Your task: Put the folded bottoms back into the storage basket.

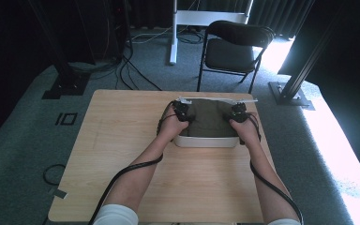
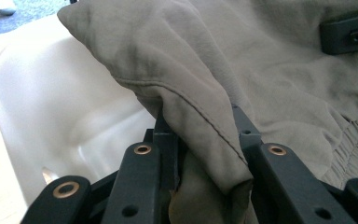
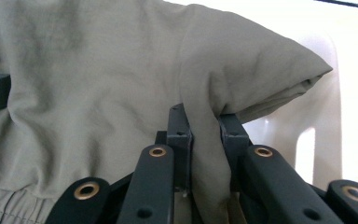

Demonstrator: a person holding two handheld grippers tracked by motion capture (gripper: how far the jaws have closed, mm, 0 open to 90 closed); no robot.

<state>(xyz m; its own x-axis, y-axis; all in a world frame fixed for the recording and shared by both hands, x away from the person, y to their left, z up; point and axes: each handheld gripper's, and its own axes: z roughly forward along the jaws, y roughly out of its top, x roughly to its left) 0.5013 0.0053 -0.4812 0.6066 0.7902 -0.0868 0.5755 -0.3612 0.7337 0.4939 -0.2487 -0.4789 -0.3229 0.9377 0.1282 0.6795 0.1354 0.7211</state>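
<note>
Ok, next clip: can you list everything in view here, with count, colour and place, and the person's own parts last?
Garment: one, olive-grey cloth, lying in the tub, pinched at both sides.
Tub: one, white plastic, on the far middle of the table.
Table: one, light wood, centre of the high view.
Folding chair: one, black, on the floor beyond the table.
Stand: one, white, left of the chair.
Floor cables: several, black, on grey carpet beyond the table.
Left tongs: one, black, shut on a seamed fold of the garment.
Right tongs: one, black, shut on a fold of the garment.
Forearms: two, bare, coming in from the bottom edge.
</note>
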